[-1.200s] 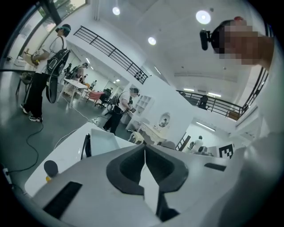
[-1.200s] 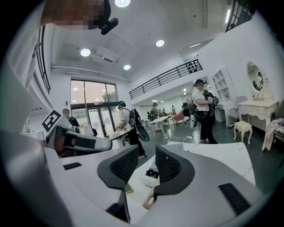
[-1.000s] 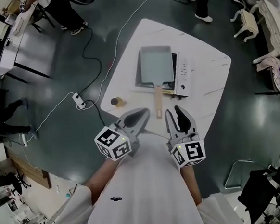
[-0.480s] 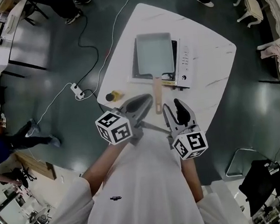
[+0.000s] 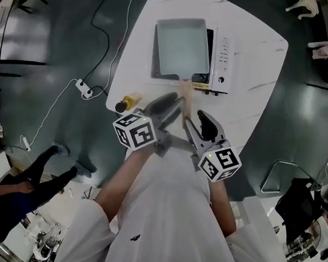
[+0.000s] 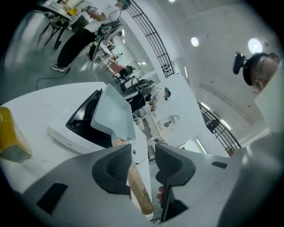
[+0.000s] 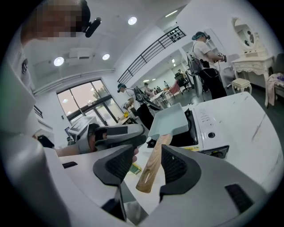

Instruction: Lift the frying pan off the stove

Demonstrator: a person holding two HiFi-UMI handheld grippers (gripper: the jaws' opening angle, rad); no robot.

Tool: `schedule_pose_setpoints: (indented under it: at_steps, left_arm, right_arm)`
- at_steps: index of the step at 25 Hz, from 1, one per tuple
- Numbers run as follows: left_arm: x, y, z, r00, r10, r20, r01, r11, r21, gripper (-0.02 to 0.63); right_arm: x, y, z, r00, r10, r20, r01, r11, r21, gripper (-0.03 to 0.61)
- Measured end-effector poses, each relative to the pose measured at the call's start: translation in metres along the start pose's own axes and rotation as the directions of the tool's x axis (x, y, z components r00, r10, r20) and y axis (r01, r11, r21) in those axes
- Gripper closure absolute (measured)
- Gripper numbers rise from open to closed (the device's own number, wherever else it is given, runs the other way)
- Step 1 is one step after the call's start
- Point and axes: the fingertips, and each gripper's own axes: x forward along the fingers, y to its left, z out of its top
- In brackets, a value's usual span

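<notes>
The frying pan sits on the stove, its long axis and wooden handle pointing off the stove toward the person. The 2 tongs, left gripper and right gripper, are opening, with the handle unclamped between both jaw pairs. In the head view the left gripper hides the handle's end.

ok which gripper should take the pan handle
Right, probably: the wooden handle lies between the opening jaws of the right gripper; the left gripper, also opening, has it partly behind one pad.

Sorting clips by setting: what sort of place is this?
Likely an open recording lab, not a home kitchen: a portable stove on a white table, a power strip on the dark floor.
</notes>
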Motion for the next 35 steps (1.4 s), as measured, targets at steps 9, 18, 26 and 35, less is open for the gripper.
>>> schedule_pose_setpoints:
  at_steps: [9,18,26,35]
  left_arm:
    - [0.025,0.027,-0.02,0.998,-0.053,-0.037,0.049,0.995,-0.09,0.418]
    - [0.054,0.033,-0.038,0.972,-0.208,-0.113,0.179,0.958,-0.224,0.404]
    - [0.059,0.038,-0.046,0.97,-0.206,-0.128,0.156,0.933,-0.323,0.491]
    - [0.058,0.033,-0.041,0.964,-0.239,-0.115,0.193,0.929,-0.315,0.492]
  right_arm:
    - [0.015,-0.016,-0.037,0.998,0.031,-0.056,-0.024,0.994,0.11,0.394]
    - [0.022,-0.017,-0.044,0.996,0.055,-0.065,-0.047,0.992,0.117,0.396]
    - [0.019,-0.023,-0.043,0.996,0.062,-0.068,-0.05,0.984,0.172,0.402]
    - [0.025,-0.019,-0.048,0.98,0.176,-0.092,-0.134,0.929,0.346,0.459]
